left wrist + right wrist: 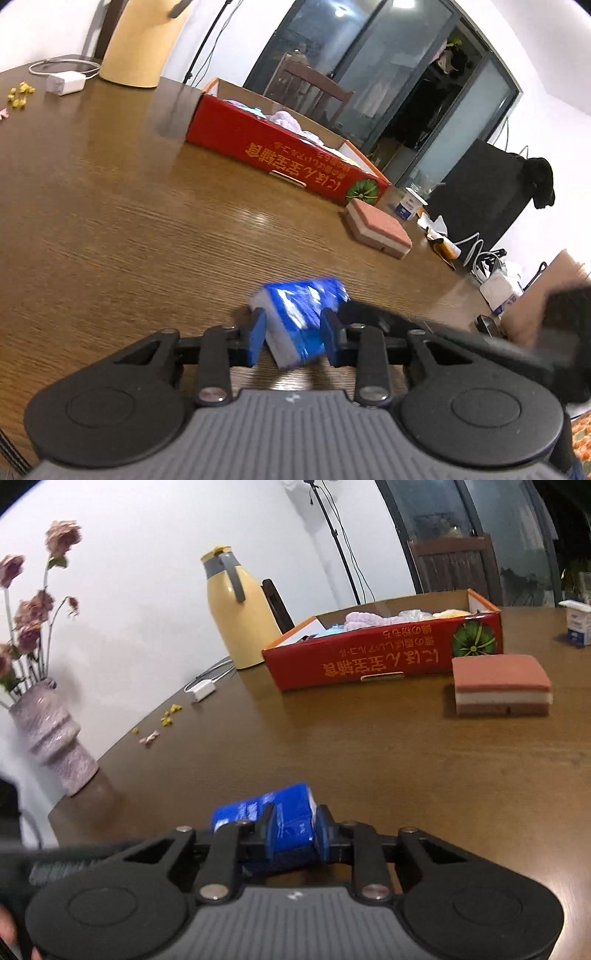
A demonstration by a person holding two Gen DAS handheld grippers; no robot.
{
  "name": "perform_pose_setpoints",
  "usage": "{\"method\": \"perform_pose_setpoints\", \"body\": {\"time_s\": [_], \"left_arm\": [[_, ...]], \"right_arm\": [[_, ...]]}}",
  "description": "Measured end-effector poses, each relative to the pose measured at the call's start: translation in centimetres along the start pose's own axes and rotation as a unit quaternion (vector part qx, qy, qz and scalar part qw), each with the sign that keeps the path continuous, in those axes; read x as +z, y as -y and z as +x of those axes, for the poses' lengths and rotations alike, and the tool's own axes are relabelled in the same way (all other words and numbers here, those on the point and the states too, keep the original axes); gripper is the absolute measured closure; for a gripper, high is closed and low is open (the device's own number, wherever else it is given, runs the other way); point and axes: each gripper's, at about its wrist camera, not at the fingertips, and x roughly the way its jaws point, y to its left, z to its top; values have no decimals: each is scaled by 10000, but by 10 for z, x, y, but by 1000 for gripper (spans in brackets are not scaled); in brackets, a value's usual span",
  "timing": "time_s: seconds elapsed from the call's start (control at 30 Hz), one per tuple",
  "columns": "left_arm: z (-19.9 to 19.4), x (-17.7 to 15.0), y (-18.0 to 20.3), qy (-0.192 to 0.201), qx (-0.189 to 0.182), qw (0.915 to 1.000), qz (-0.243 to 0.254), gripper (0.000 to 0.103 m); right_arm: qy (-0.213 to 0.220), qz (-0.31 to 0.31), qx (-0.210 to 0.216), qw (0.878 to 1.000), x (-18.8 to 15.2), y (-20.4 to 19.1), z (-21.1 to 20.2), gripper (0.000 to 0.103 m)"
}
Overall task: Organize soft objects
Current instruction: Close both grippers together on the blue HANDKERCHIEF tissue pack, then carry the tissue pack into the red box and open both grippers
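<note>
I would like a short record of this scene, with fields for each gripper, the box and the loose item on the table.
left gripper: shut on blue tissue pack
right gripper: shut on the same blue tissue pack
red box: open, soft items inside, on the wooden table
sponge: on the table in front of the box, untouched

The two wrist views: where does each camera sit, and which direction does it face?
Left wrist view: sits on the left tongs, faces down across the wooden table toward the red box; the tongs pinch the blue tissue pack.
Right wrist view: sits on the right tongs, faces the same box, sponge and yellow jug; the tongs grip the pack.
Shared: pack, box, sponge, table.
</note>
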Motion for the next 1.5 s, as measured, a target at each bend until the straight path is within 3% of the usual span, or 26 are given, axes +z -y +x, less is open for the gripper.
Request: {"method": "perform_pose_setpoints", "body": {"time_s": [0.17,0.27,0.33,0.4,0.43,0.6,0.7,0.83,0.97,1.03,1.13,1.27,1.43,1.5], "left_arm": [[7,1,7,-57,11,9998,178,68],[12,1,9,-102,116,9998,160,53],[12,1,9,-100,120,9997,172,53],[13,1,10,-128,108,9996,221,58],[13,1,10,-151,33,9996,250,66],[17,14,19,-23,145,9991,396,74],[23,46,30,211,-53,9986,483,74],[44,112,52,763,-255,9931,851,74],[85,190,70,1196,-417,9853,1148,74],[117,223,70,1245,-425,9852,1099,74],[175,259,60,1063,-333,9896,910,74],[246,288,36,556,67,9952,800,76],[293,286,-2,-148,321,9982,482,75],[299,286,-9,-289,236,9987,349,75]], "right_arm": [[240,211,-133,9994,-11,-1,-22,80],[259,286,-166,9991,-7,4,-19,79],[169,275,-125,9994,-6,5,-13,78],[120,242,-75,9996,-7,4,-7,78],[100,253,19,9996,-7,4,-6,78],[150,372,41,9992,3,9,-2,83],[460,306,-43,9985,30,13,-4,83],[1126,-99,-164,9935,97,18,-2,83],[1628,-386,-310,9854,175,37,20,83],[1691,-326,-349,9844,210,55,43,83],[1549,-105,-494,9866,246,87,93,83],[1091,108,-707,9915,262,120,167,83],[184,247,-865,9958,264,140,232,83],[94,102,-1048,9944,264,138,239,84]]}}
